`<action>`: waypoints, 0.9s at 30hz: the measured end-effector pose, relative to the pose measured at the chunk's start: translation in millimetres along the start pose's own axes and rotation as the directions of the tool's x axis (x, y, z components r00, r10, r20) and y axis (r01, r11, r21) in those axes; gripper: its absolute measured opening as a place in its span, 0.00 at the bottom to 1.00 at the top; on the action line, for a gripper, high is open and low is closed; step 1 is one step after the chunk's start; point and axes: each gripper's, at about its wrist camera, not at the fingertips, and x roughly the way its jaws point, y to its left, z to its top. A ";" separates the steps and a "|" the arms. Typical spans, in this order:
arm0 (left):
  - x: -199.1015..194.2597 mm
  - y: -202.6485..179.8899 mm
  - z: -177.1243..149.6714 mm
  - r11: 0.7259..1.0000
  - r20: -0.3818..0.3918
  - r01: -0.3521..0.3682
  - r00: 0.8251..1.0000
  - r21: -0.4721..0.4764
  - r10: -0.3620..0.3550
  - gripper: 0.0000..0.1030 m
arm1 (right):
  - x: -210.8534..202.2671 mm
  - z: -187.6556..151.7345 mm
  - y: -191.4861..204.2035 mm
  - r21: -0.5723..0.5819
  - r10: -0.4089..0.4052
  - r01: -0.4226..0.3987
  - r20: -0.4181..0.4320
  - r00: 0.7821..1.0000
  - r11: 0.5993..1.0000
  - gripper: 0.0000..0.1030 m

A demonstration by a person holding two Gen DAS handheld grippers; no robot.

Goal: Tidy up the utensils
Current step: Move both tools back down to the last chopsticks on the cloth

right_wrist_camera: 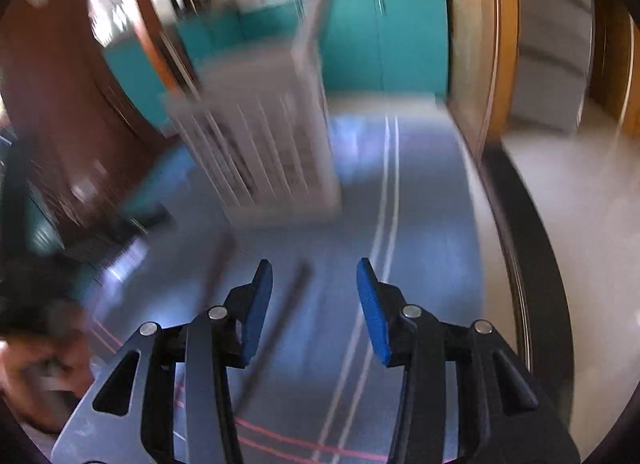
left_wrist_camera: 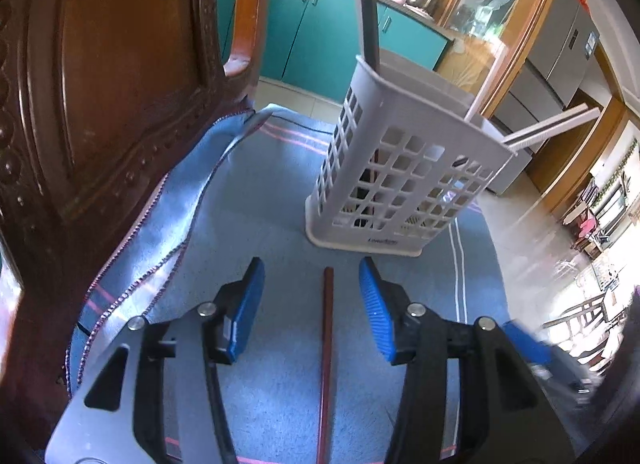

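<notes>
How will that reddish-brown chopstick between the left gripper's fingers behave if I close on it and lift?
The chopstick looks thin, straight and rigid, so it should stay stiff and feel light. It lies flat on the blue cloth, lengthwise between the open left gripper, so the pads may struggle to get under it. Gripped near one end, it will probably pivot and droop.

Each hand-held gripper, left (left_wrist_camera: 311, 284) and right (right_wrist_camera: 315, 284), has two ribbed blue pads (left_wrist_camera: 251, 306) on black fingers, silver round screws (left_wrist_camera: 415, 308), and a grey cut-out plate behind.

Both wrist views angled down, near blue cloth (left_wrist_camera: 260, 191), sharing white basket (left_wrist_camera: 400, 167)
</notes>
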 end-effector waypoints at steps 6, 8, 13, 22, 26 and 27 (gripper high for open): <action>6.8 0.9 -1.1 0.999 -0.012 -0.046 0.999 0.012 0.046 0.52 | 45.0 -12.7 17.8 -0.033 -0.022 0.017 -0.154 0.988 0.999 0.42; 9.7 1.7 -1.0 0.998 -0.021 -0.061 0.998 0.014 0.062 0.54 | 52.3 -13.4 27.8 -0.062 -0.023 0.013 -0.170 0.985 0.998 0.46; 14.5 6.0 -2.3 0.996 -0.038 -0.084 0.996 0.015 0.085 0.55 | 59.9 -15.7 55.4 -0.160 -0.079 0.053 -0.162 0.984 0.986 0.48; 24.6 6.9 -5.7 0.994 -0.070 -0.101 0.992 0.033 0.104 0.56 | 49.0 -21.0 46.2 -0.090 -0.063 0.050 -0.153 0.986 0.995 0.14; 35.6 4.4 -10.4 0.995 -0.115 -0.089 0.989 0.051 0.095 0.59 | 40.9 -24.5 25.3 0.010 -0.047 0.049 -0.139 0.989 0.999 0.12; 39.4 3.3 -12.1 0.995 -0.131 -0.084 0.987 0.055 0.091 0.60 | 40.1 -24.2 19.8 0.031 -0.016 0.021 -0.133 0.991 0.999 0.12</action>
